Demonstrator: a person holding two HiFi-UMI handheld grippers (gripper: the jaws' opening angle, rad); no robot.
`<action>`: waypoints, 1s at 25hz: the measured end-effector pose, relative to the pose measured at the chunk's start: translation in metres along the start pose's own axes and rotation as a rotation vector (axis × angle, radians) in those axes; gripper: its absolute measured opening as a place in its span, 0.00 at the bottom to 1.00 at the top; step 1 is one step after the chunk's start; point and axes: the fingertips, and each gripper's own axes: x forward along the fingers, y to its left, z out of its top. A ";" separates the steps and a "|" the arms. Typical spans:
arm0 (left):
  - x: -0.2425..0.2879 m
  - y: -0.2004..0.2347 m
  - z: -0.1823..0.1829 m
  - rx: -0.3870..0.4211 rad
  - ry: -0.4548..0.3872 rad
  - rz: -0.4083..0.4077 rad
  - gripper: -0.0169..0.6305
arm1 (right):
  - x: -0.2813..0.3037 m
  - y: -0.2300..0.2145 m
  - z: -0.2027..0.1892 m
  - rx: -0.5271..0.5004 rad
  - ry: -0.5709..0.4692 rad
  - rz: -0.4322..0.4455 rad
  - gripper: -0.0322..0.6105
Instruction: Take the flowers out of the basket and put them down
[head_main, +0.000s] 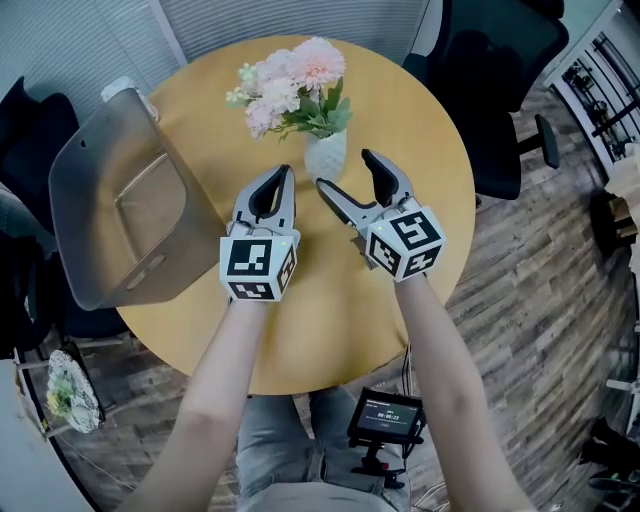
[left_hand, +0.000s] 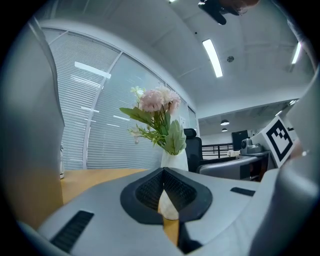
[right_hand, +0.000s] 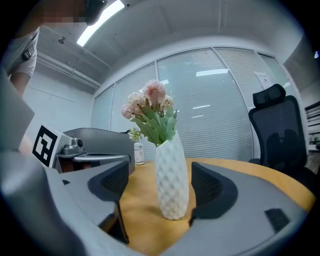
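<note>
Pink and white flowers (head_main: 290, 85) stand upright in a white textured vase (head_main: 325, 155) on the round wooden table (head_main: 420, 130). The grey basket (head_main: 110, 200) lies tipped at the table's left, hollow and with nothing inside that I can see. My left gripper (head_main: 287, 172) is shut and holds nothing, just left of the vase. My right gripper (head_main: 343, 168) is open, its jaws on either side of the vase's near face. In the right gripper view the vase (right_hand: 171, 175) stands between the open fingers (right_hand: 210, 185), not touching them. In the left gripper view the flowers (left_hand: 157, 102) rise beyond the shut jaws.
A black office chair (head_main: 500, 70) stands past the table's right rim. A small white bottle (right_hand: 139, 152) is on the table behind the vase. A small screen device (head_main: 385, 415) hangs below the near table edge by the person's legs.
</note>
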 end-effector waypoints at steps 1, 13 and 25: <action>0.000 0.000 0.002 0.000 0.001 0.001 0.03 | -0.002 0.002 0.002 0.002 0.001 0.000 0.69; -0.016 -0.013 0.028 0.022 0.002 -0.026 0.03 | -0.023 0.025 0.050 -0.019 -0.038 -0.025 0.56; -0.025 -0.021 0.071 0.019 -0.049 -0.019 0.03 | -0.048 0.033 0.081 -0.038 -0.033 -0.080 0.30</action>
